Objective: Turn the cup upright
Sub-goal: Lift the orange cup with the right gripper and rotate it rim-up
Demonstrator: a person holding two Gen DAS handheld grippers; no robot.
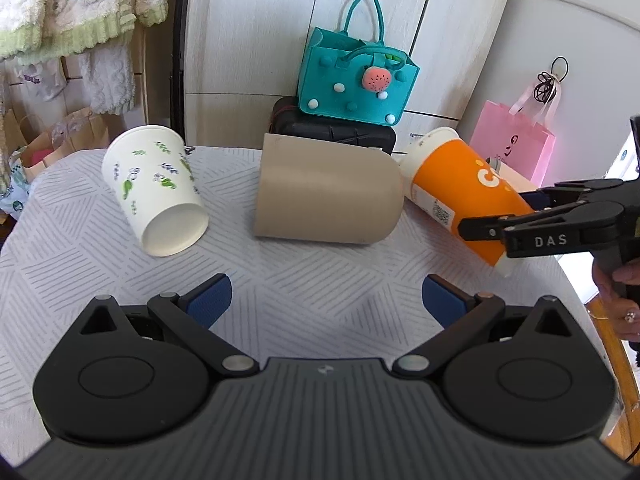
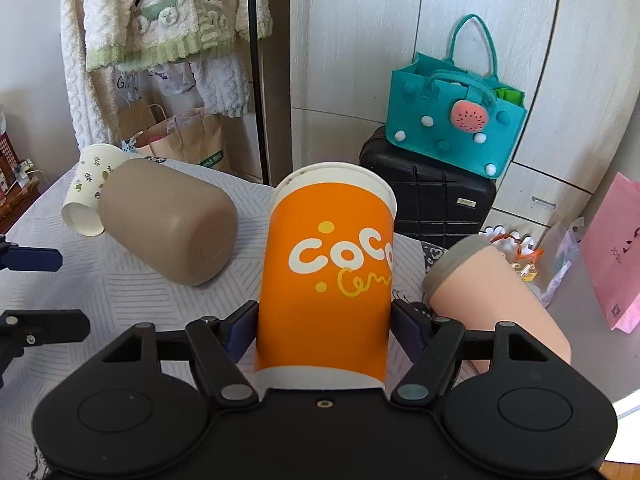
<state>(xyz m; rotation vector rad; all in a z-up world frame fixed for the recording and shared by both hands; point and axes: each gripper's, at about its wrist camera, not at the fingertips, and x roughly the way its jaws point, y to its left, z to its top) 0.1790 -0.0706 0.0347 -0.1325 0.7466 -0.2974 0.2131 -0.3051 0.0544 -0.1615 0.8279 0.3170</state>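
An orange paper cup with white "coco" lettering is held tilted above the table, rim pointing away and up. My right gripper is shut on its lower body; it also shows in the left wrist view, clamped on the orange cup. A beige cup lies on its side mid-table. A white leaf-print paper cup lies on its side at the left. A pink cup with a grey rim lies on its side at the right. My left gripper is open and empty, near the table's front.
The table has a grey patterned cloth. Behind it stands a black suitcase with a teal felt bag on top. A pink paper bag is at the right. Clothes hang on a rack at the left.
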